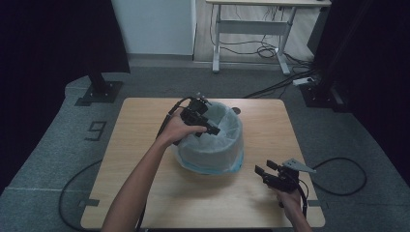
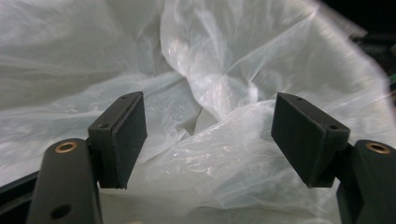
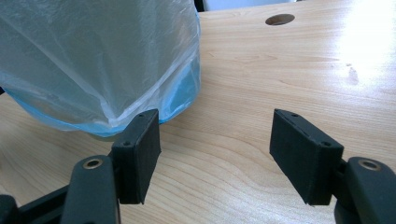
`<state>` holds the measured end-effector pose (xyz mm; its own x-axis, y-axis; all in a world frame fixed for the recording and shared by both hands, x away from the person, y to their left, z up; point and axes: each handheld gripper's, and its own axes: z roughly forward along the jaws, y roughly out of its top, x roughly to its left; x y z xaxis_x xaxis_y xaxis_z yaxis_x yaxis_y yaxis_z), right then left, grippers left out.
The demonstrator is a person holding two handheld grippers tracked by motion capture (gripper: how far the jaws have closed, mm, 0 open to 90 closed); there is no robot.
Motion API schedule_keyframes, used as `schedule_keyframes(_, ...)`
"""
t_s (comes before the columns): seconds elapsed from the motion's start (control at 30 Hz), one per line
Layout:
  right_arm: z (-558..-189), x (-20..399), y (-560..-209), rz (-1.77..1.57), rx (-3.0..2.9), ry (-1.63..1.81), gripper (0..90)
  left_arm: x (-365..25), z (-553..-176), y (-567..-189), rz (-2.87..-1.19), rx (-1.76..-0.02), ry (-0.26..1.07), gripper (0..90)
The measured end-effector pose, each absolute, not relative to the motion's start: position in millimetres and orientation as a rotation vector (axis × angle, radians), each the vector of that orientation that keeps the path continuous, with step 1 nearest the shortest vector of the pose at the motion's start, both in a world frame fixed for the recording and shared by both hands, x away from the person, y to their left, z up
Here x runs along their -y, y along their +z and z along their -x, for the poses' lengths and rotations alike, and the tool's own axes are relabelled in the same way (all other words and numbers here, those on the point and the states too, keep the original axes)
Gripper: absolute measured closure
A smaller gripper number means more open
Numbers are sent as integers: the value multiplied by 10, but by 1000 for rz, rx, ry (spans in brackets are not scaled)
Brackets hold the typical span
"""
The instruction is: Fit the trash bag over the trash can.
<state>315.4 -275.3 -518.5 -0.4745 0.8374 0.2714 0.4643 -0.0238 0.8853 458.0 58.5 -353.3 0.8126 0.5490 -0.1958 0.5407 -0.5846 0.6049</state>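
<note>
A round bin (image 1: 212, 152) lined with a see-through plastic bag (image 1: 227, 128) stands in the middle of the wooden table (image 1: 145, 145). The bag is folded over the rim, and a blue edge shows near the bin's base. My left gripper (image 1: 212, 129) reaches over the bin's near-left rim into the opening. Its jaws stand open (image 2: 210, 140), with crumpled bag plastic (image 2: 243, 70) just beyond them and nothing pinched. My right gripper (image 1: 265, 167) hovers at the table's front right, open (image 3: 215, 154) over bare wood, with the bagged bin (image 3: 93, 60) to its left.
A cable hole (image 1: 236, 110) (image 3: 279, 19) is cut in the table behind the bin. Cables trail off both grippers onto the grey floor. A white desk frame (image 1: 251, 29) and a black stand base (image 1: 99, 92) are beyond the table.
</note>
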Motion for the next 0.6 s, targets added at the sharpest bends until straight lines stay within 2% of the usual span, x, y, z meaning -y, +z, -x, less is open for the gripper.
schedule_keyframes(0.33,-3159,2749,-5195,-1365,-1921,1489,327,-913,-4358,-3417,-2152,-765,78,265)
schedule_keyframes(0.6,-3162,2754,-5202,-1369,-1920,1483,327,-1107,-4172,-3367,-2091,-750,115,267)
